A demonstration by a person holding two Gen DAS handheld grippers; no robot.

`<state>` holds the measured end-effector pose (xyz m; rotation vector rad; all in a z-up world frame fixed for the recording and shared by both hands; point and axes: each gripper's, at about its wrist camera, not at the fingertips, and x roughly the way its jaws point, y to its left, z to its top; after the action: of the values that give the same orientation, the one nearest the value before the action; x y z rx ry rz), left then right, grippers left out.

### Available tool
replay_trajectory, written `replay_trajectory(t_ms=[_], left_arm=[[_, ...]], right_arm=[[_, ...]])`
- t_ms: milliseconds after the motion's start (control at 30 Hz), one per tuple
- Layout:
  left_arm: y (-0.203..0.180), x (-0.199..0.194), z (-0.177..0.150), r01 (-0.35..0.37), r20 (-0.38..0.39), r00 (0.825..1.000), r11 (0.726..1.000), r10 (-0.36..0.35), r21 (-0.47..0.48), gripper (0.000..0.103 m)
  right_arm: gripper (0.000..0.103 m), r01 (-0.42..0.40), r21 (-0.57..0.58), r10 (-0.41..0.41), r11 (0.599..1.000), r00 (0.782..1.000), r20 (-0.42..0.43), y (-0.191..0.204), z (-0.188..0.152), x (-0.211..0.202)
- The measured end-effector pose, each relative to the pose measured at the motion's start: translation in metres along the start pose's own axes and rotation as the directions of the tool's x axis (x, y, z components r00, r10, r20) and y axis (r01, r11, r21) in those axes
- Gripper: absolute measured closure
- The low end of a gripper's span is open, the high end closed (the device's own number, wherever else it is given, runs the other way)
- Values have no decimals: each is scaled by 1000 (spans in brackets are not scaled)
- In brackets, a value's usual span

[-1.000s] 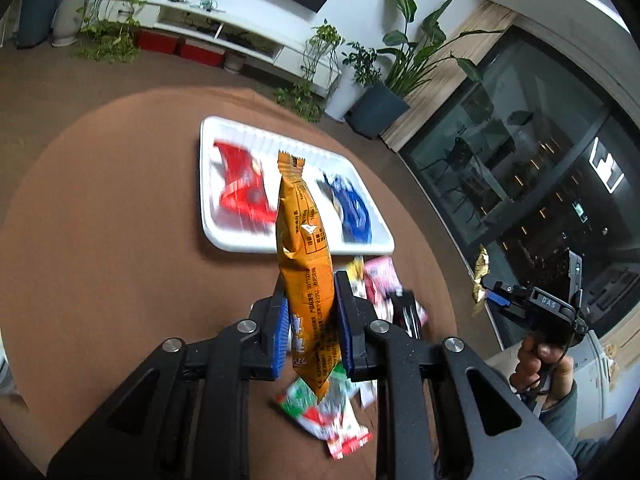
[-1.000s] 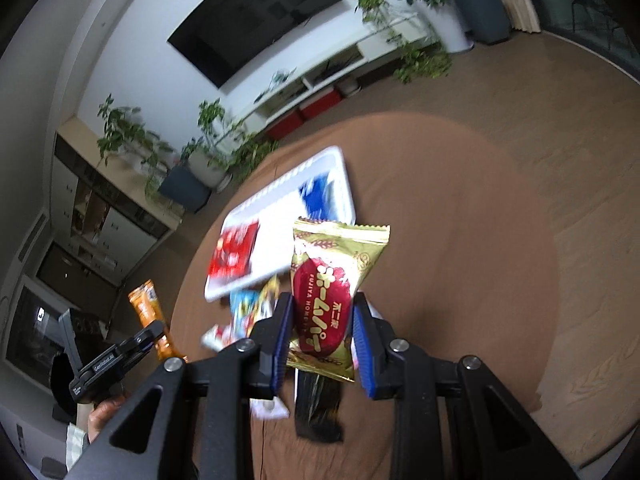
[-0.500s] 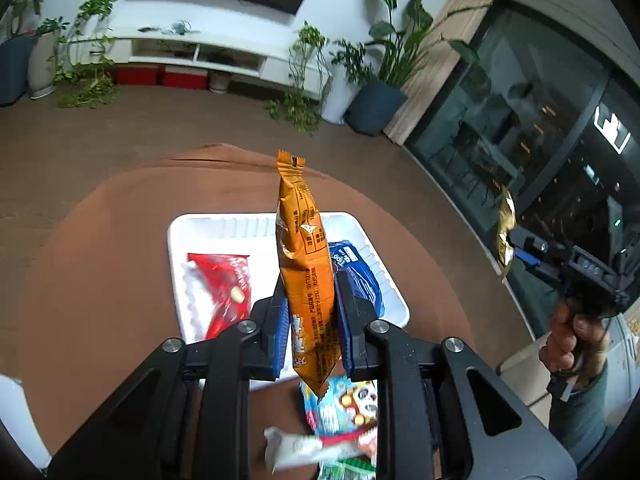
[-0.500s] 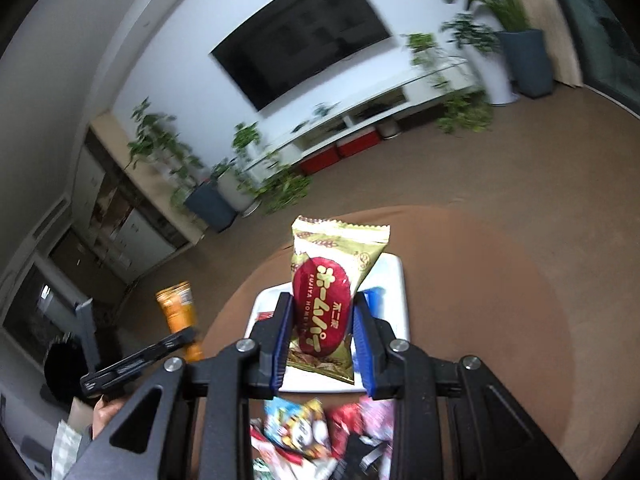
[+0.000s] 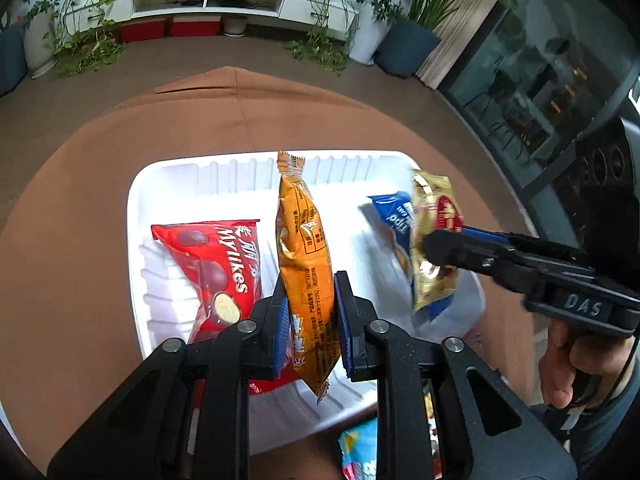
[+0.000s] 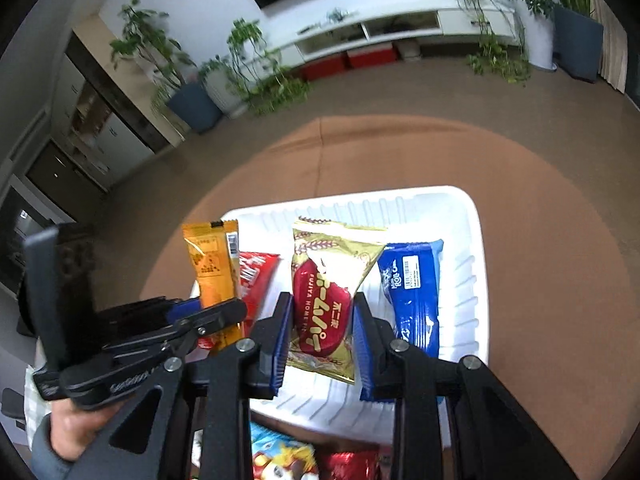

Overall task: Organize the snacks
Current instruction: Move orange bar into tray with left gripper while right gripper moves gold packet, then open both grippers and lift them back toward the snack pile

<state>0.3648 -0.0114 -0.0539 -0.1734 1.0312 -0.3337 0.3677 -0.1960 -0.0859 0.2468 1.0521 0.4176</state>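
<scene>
My left gripper is shut on an orange snack packet and holds it upright over the middle of the white tray. My right gripper is shut on a gold packet with a red oval, held over the same tray. A red Mylikes bag lies at the tray's left and a blue packet at its right. The right gripper also shows in the left wrist view, the left gripper in the right wrist view.
The tray sits on a round brown table. Loose snack packets lie on the table in front of the tray's near edge. Plants, a white TV bench and glass doors stand beyond the table.
Both grippers have moved forward and down with their packets, from above the loose pile to just over the tray. They have come closer together.
</scene>
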Motion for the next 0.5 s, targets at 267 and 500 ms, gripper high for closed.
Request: replay_trajectory(t_ms=[267, 500], left_arm=[[-14, 35, -7, -32, -52, 998, 998, 35, 52, 84], [-20, 51, -8, -42, -46, 998, 997, 45, 57, 83]], right_arm=[[72, 60, -31, -62, 998, 995, -80, -1, -5, 28], [72, 76, -25, -79, 997, 991, -112, -6, -7, 40]])
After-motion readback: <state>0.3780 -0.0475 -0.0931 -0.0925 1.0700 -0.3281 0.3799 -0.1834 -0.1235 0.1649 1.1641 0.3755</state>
